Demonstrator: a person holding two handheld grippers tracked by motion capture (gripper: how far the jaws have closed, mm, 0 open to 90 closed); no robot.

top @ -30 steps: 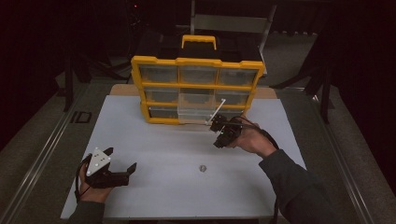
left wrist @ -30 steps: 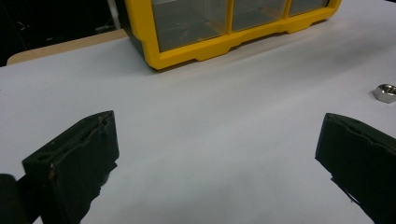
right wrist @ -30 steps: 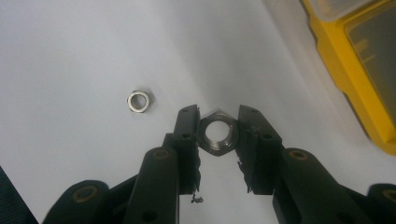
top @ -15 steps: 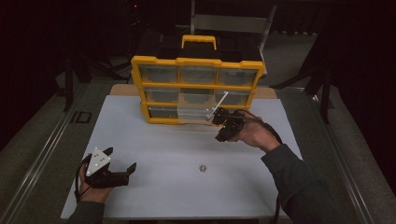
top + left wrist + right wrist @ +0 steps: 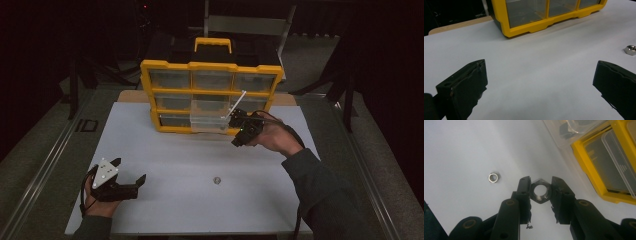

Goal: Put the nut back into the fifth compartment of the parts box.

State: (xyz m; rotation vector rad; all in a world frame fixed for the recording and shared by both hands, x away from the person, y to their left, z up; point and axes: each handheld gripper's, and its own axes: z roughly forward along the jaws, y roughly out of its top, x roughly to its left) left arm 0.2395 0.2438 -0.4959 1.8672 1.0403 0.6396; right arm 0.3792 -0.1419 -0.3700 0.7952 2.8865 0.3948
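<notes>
My right gripper (image 5: 540, 190) is shut on a large dark hex nut (image 5: 540, 191), its hole facing the camera, held above the white table. In the high view the right gripper (image 5: 239, 126) hangs just in front of the yellow drawer organizer (image 5: 210, 95), beside a clear drawer (image 5: 209, 119) pulled out of its lower row. A smaller silver nut (image 5: 217, 180) (image 5: 493, 177) (image 5: 630, 50) lies loose on the table. My left gripper (image 5: 131, 181) rests at the table's front left with its jaws wide apart and nothing between them; its fingers (image 5: 464, 83) frame bare table.
The white table sheet (image 5: 165, 165) has free room between the two grippers. The organizer has a yellow handle (image 5: 213, 44) on top and several clear drawers. Dark floor and a metal frame (image 5: 245, 25) lie beyond the table's far edge.
My right gripper has risen a little with the large nut and drifted toward the pulled-out drawer. The left gripper has stayed put.
</notes>
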